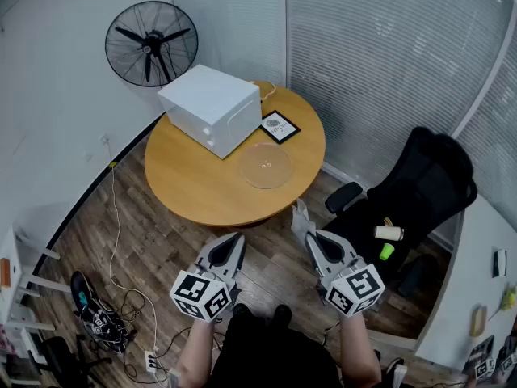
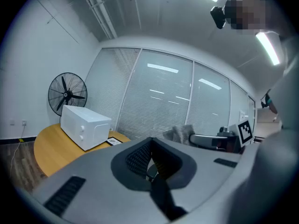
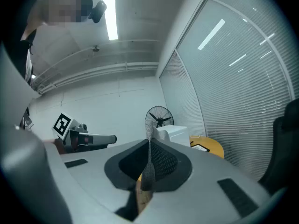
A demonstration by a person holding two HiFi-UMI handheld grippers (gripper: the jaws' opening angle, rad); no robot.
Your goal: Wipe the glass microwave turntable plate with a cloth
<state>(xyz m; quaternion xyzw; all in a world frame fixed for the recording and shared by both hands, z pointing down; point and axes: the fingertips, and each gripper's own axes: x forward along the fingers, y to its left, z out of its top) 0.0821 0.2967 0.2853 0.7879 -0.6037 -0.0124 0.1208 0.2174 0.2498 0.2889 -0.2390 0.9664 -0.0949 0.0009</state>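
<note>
The clear glass turntable plate (image 1: pixel 265 165) lies on the round wooden table (image 1: pixel 194 188), right of the white microwave (image 1: pixel 212 107). Both grippers hover level over the floor, short of the table's near edge. My left gripper (image 1: pixel 233 238) is shut with nothing between its jaws (image 2: pixel 150 168). My right gripper (image 1: pixel 306 235) is shut on a grey cloth (image 1: pixel 300 215), which stands up as a thin strip between its jaws (image 3: pixel 149 146). In the left gripper view the cloth (image 2: pixel 180 133) shows bunched at the right gripper's tip. The plate is hidden in both gripper views.
A framed card (image 1: pixel 279 126) lies behind the plate. A standing fan (image 1: pixel 151 42) is at the back left and a black office chair (image 1: pixel 416 192) at the right. Cables, a power strip (image 1: pixel 152 360) and shoes (image 1: pixel 93 314) lie on the wooden floor at left.
</note>
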